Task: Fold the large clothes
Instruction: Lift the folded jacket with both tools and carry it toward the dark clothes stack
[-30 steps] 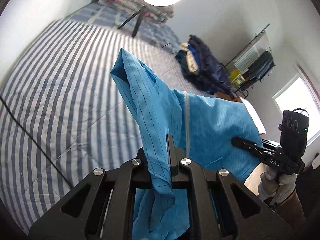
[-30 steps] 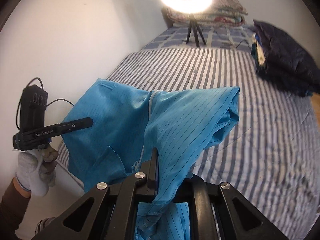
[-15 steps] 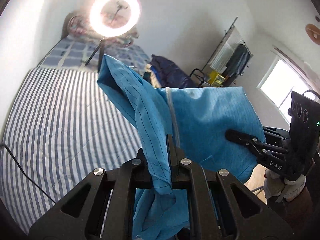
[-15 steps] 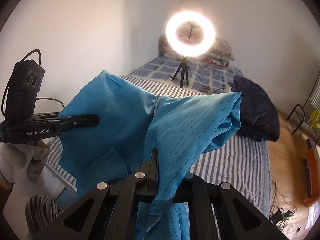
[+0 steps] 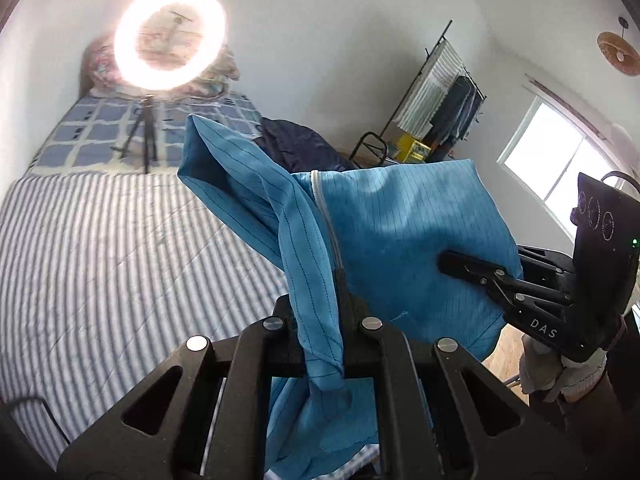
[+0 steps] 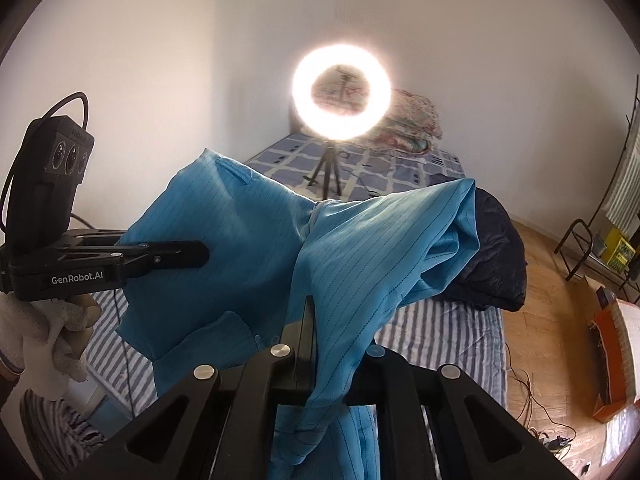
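A large blue pinstriped garment (image 5: 392, 232) with a white zipper hangs in the air between both grippers, above the near edge of the striped bed (image 5: 100, 248). My left gripper (image 5: 332, 284) is shut on one bunched part of the cloth. My right gripper (image 6: 310, 308) is shut on another part of the same garment (image 6: 240, 232). The right gripper also shows at the right of the left wrist view (image 5: 472, 268). The left gripper also shows at the left of the right wrist view (image 6: 176, 254). The garment's lower part drops out of sight below both grippers.
A lit ring light on a tripod (image 5: 170, 36) stands on the bed near folded quilts (image 6: 408, 120). A dark blue jacket (image 6: 492, 248) lies at the bed's right edge. A clothes rack (image 5: 444, 92), window (image 5: 560, 172), wood floor and orange box (image 6: 612, 352) are to the right.
Both grippers have risen and tilted upward with the garment, so the views now show more wall and ring light and less bed. Both grips are unchanged.
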`<state>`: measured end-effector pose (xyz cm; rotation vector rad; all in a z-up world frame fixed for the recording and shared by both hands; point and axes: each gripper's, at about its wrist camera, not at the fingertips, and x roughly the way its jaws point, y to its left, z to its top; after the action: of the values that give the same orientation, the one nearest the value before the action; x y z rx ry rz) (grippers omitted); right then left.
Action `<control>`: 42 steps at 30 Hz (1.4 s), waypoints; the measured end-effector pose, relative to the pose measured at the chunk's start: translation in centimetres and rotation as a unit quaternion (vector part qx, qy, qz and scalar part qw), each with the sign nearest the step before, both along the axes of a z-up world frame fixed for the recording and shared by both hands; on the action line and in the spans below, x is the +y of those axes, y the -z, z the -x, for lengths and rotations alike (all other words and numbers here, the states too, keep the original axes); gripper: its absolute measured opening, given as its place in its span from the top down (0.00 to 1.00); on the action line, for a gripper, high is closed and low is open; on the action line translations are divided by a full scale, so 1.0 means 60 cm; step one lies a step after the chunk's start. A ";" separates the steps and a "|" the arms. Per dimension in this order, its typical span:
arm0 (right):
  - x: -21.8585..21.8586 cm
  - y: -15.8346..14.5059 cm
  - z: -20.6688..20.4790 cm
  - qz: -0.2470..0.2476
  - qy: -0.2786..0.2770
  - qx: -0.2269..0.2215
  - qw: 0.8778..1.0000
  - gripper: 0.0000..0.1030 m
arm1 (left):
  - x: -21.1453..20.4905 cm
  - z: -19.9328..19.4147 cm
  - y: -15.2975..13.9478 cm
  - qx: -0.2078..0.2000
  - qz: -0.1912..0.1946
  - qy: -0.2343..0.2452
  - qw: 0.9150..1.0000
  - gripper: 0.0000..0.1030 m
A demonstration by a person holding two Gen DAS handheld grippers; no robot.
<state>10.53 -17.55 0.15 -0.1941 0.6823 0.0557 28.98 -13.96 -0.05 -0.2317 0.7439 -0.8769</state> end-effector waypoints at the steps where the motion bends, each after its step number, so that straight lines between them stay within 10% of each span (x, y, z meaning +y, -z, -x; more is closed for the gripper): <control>1: -0.021 -0.002 -0.012 -0.003 0.007 -0.001 1.000 0.95 | -0.020 -0.017 -0.002 0.000 0.001 0.005 1.000 0.94; 21: -0.451 -0.069 -0.410 -0.029 0.132 -0.046 0.990 0.95 | -0.425 -0.441 -0.024 -0.025 0.027 0.061 0.997 0.94; 42: -0.597 0.030 -0.629 -0.004 0.143 -0.010 0.990 0.95 | -0.534 -0.600 0.064 -0.036 -0.035 0.026 0.998 0.94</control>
<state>48.25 -53.39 -1.67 -0.0878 0.6831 -0.2171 65.00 -46.01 -3.87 -0.1193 0.7150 -0.9030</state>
